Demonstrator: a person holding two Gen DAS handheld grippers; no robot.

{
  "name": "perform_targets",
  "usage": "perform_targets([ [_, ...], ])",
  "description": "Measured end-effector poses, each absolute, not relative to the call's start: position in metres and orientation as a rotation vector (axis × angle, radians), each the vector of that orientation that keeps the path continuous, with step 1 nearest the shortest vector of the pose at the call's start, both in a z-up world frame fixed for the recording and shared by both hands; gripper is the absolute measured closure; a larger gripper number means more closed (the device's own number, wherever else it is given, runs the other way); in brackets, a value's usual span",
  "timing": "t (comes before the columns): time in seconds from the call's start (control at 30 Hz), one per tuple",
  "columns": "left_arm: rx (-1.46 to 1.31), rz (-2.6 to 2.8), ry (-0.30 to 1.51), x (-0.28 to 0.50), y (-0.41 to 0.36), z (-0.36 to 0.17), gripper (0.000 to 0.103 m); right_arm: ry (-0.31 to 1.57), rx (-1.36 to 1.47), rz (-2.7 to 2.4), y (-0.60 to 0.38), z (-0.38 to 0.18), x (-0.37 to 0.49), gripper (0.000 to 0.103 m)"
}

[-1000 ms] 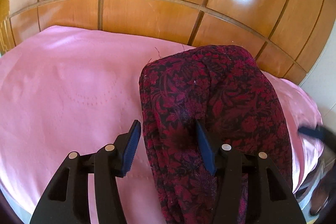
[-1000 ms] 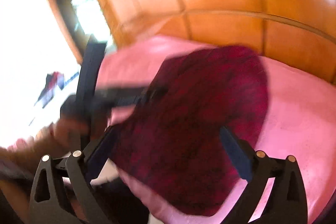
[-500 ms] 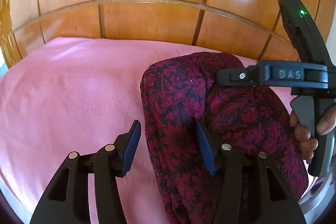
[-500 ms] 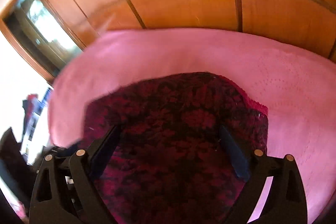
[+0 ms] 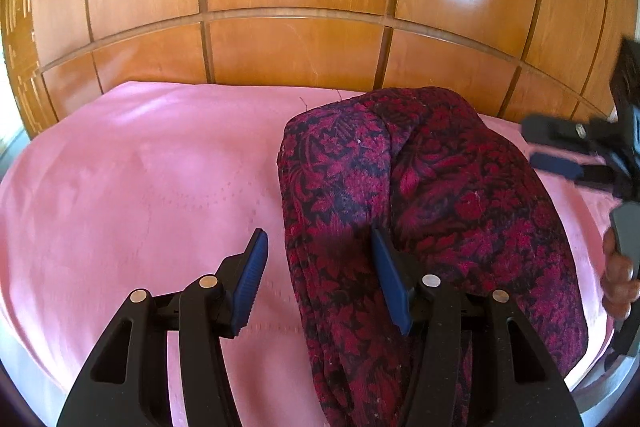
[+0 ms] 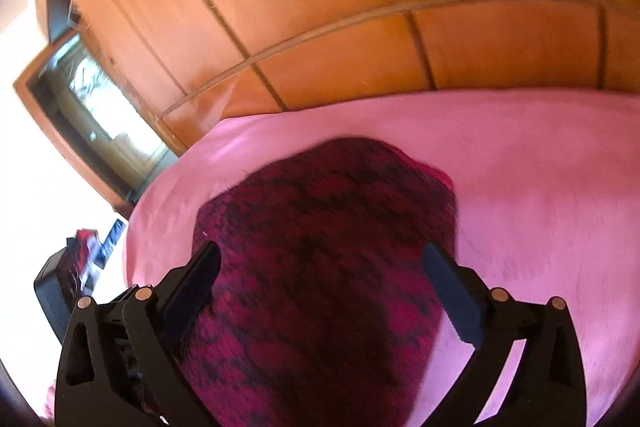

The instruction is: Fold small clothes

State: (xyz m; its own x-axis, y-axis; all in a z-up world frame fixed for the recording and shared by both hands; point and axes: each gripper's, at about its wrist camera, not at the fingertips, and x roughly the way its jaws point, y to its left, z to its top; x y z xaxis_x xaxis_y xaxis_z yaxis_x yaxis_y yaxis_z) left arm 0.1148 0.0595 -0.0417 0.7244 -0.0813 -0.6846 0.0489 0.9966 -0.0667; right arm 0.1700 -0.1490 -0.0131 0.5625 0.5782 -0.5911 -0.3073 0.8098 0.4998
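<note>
Fingers of the left gripper (image 5: 318, 279) stand parted astride the folded garment's (image 5: 432, 195) left edge, grasping nothing; right gripper (image 6: 320, 279) likewise spread above it, apparently positioned for pressing flat.

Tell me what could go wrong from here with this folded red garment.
The dark red floral garment lies near the right edge of the pink cloth, so a nudge might slide it off. The left tool is open astride its left edge and could snag a layer. The right tool view is blurred, so aim is uncertain.
</note>
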Motion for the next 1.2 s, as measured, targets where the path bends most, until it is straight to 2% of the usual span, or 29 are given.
perform_targets([
  [0.2, -0.039, -0.065, 0.753, 0.113, 0.057, -0.042, 0.050, 0.878, 0.472, 0.544, -0.175, -0.037, 0.157, 0.002],
  [0.47, -0.044, -0.043, 0.755, 0.116, 0.063, -0.044, 0.037, 0.921, 0.514, 0.615, -0.172, -0.062, 0.153, 0.002],
  [0.7, -0.093, -0.075, 0.775, 0.124, 0.076, -0.050, 0.031, 0.920, 0.541, 0.679, -0.170, -0.074, 0.157, 0.002],
  [0.83, -0.155, -0.123, 0.791, 0.129, 0.089, -0.058, 0.026, 0.927, 0.570, 0.723, -0.171, -0.084, 0.160, 0.002],
  [1.03, -0.301, -0.233, 0.818, 0.137, 0.112, -0.074, 0.026, 0.969, 0.607, 0.803, -0.164, -0.091, 0.173, 0.002],
  [1.2, -0.576, -0.371, 0.859, 0.146, 0.139, -0.100, 0.029, 0.991, 0.590, 0.830, -0.144, -0.088, 0.187, 0.002],
])
